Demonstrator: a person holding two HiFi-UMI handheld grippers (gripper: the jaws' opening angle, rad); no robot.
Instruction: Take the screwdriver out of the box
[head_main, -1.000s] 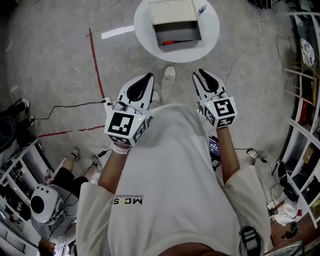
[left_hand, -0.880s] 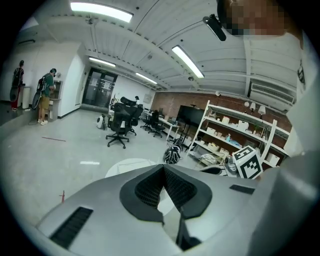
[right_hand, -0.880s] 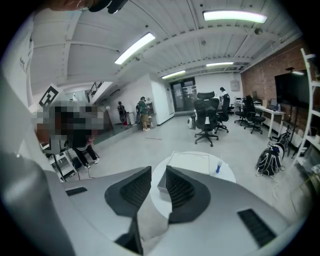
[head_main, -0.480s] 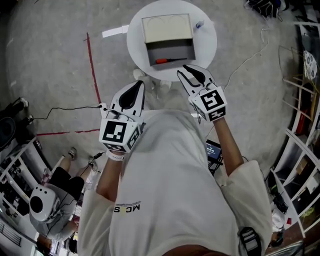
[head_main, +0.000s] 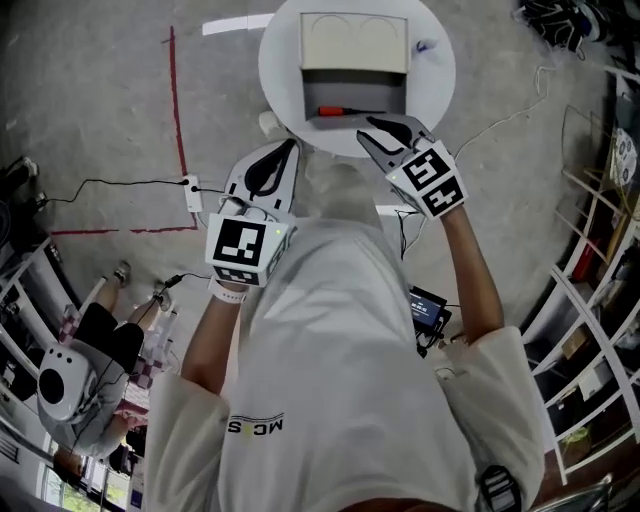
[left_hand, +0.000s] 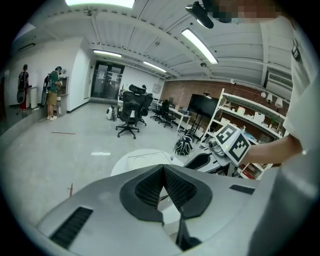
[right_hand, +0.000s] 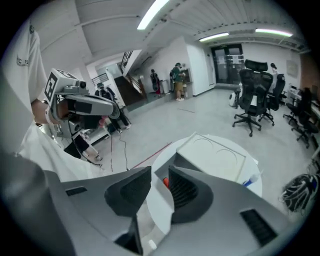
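Screwdriver (head_main: 350, 110) in box (head_main: 355, 45), just beyond parted right tongs (head_main: 372, 130); left tongs (head_main: 286, 150) closed.

We find the screwdriver (head_main: 346, 110) lying in the box (head_main: 355, 45) on the desk (head_main: 281, 72), the right gripper (head_main: 386, 126) just before it.

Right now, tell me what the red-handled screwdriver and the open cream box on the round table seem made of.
Red-handled screwdriver: handle looks like red plastic, from its solid colour; the thin dark shaft is probably metal. Open cream box: matte, flat-sided, grey inside; plastic or painted board, too small to tell.
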